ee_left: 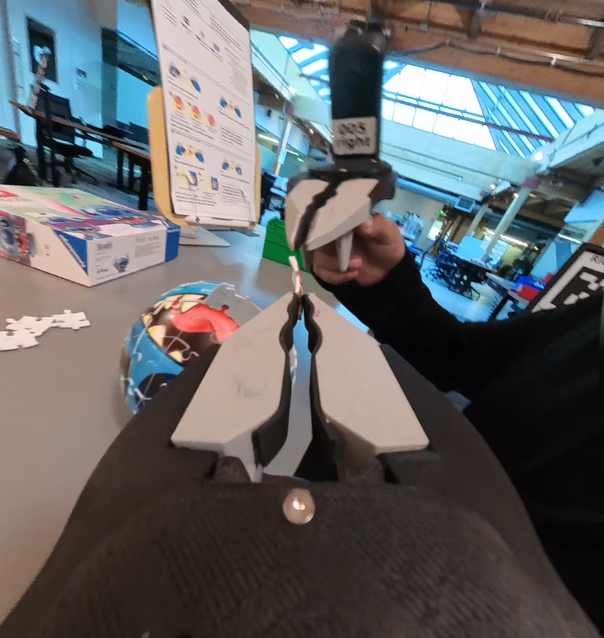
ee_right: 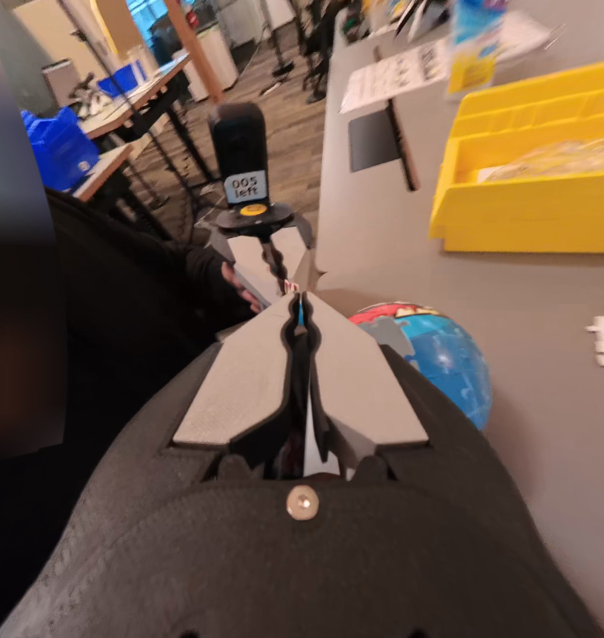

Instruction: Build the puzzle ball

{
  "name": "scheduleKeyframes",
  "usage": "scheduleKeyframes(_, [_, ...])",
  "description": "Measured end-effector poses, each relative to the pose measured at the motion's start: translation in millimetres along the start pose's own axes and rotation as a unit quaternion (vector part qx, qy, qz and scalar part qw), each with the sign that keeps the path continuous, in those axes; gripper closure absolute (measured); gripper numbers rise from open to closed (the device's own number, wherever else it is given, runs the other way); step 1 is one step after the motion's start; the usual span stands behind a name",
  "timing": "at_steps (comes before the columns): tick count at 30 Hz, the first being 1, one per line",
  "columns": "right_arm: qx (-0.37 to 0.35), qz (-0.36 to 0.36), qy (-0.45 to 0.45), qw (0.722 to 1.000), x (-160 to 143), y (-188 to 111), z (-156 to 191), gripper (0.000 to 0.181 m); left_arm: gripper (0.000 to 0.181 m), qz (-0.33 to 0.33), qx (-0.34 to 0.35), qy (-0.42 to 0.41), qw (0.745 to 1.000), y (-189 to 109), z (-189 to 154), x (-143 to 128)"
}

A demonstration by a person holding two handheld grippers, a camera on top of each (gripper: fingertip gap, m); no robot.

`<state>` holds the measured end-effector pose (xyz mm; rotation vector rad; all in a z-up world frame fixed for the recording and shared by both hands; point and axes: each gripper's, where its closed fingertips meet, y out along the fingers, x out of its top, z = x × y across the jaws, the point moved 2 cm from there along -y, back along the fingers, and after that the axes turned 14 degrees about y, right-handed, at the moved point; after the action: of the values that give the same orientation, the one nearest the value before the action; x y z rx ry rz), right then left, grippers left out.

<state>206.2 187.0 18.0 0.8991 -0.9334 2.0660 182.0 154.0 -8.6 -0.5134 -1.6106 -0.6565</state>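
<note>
The partly built puzzle ball (ee_left: 176,341), blue with a red mouth and teeth, lies on the grey table, with an open gap at its top; it also shows in the right wrist view (ee_right: 445,359). My left gripper (ee_left: 299,298) and my right gripper (ee_right: 300,298) meet tip to tip above the table, beside the ball. Both are shut on a thin puzzle piece (ee_left: 295,274) seen edge-on, red and white between the tips (ee_right: 291,286). I cannot tell whether it is one piece or two joined. The right gripper (ee_left: 295,247) also shows in the left wrist view, and the left gripper (ee_right: 286,281) in the right wrist view.
The puzzle box (ee_left: 76,231) lies at the left, with an instruction sheet on a stand (ee_left: 204,114) behind it. Loose white pieces (ee_left: 35,328) lie left of the ball. A green bin (ee_left: 276,241) and a yellow bin (ee_right: 535,193) stand farther back. My two grippers' fingertips are within a few centimetres of each other.
</note>
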Motion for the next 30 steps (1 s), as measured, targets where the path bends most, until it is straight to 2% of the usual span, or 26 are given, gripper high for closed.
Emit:
scheduleKeyframes(3, [-0.052,-0.043,-0.063,0.996,-1.6,-16.4,1.6,0.176,0.181,0.001,0.05,0.015,0.999,-9.4,13.4,-1.1])
scheduleKeyframes(5, [-0.084,-0.029,-0.071,0.994,-15.7,-16.2,-0.7,0.167,0.181,0.001,0.072,0.008,0.997,-15.3,17.7,-3.5])
scheduleKeyframes(8, [-0.145,-0.012,-0.094,0.985,-31.6,-7.7,-8.0,0.161,0.181,-0.039,0.056,-0.068,0.995,-17.8,11.7,2.7])
scheduleKeyframes(10, [-0.162,-0.024,-0.117,0.979,-31.7,-1.2,-4.2,0.173,0.181,-0.059,0.033,-0.114,0.991,-15.0,3.4,7.6])
scheduleKeyframes(12, [-0.158,-0.036,-0.123,0.979,-28.1,3.5,2.1,0.177,0.181,-0.071,0.0,-0.145,0.987,-11.3,-8.3,12.2])
scheduleKeyframes(18, [-0.081,-0.06,-0.093,0.991,-21.8,11.5,18.1,0.17,0.181,-0.102,-0.049,-0.21,0.971,-9.7,-19.8,15.2])
scheduleKeyframes(20, [-0.049,-0.062,-0.08,0.994,-23.0,13.7,24.0,0.177,0.181,-0.109,-0.054,-0.222,0.967,-9.5,-19.1,13.0])
scheduleKeyframes(22, [-0.032,-0.071,-0.069,0.995,-23.0,13.7,26.0,0.181,0.181,-0.114,-0.064,-0.231,0.964,-9.6,-19.5,12.2])
scheduleKeyframes(30, [0.005,-0.099,-0.036,0.994,-25.1,2.8,26.5,0.179,0.181,-0.108,-0.086,-0.236,0.962,-6.3,-26.0,9.8])
